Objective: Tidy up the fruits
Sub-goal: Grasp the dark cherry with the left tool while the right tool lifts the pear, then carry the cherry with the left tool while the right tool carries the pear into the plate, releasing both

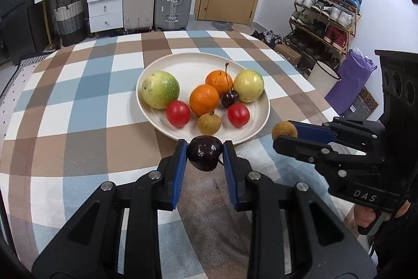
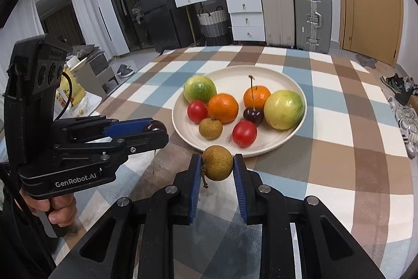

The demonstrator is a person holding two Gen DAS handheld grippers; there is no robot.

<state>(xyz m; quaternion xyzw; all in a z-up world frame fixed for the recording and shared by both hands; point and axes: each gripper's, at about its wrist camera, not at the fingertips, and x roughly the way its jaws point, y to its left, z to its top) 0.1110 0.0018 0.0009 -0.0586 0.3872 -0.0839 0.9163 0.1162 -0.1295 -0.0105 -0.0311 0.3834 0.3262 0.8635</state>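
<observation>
1. The round cream plate (image 1: 156, 119) sits mid-table on the blue, brown and white checked tablecloth (image 1: 78, 101) and already carries eight fruits: two large yellow-green round fruits (image 1: 160, 89), one at about ten o'clock on the plate and one at two o'clock, two oranges (image 1: 204, 100) near the centre, two small red tomatoes (image 1: 178, 113), a dark cherry with a long stem (image 1: 229, 98) and a brown rough-skinned longan (image 1: 209, 123) at six o'clock.
2. Two fruits are off the plate, both held above the cloth just short of its near rim.
3. The left gripper (image 1: 205, 152) has its blue pads pressed narrowly on a second dark glossy cherry (image 1: 204, 153); its thin stem hangs below in the right wrist view.
4. The right gripper (image 2: 217, 166) pinches a second brown longan (image 2: 217, 166) the same way, stem stub pointing down.
5. By my judgement the task is nearly finished: what remains is carrying both fruits toward twelve o'clock over the rim and releasing them beside their matches.
6. No other loose fruit shows on the cloth in either view.
</observation>
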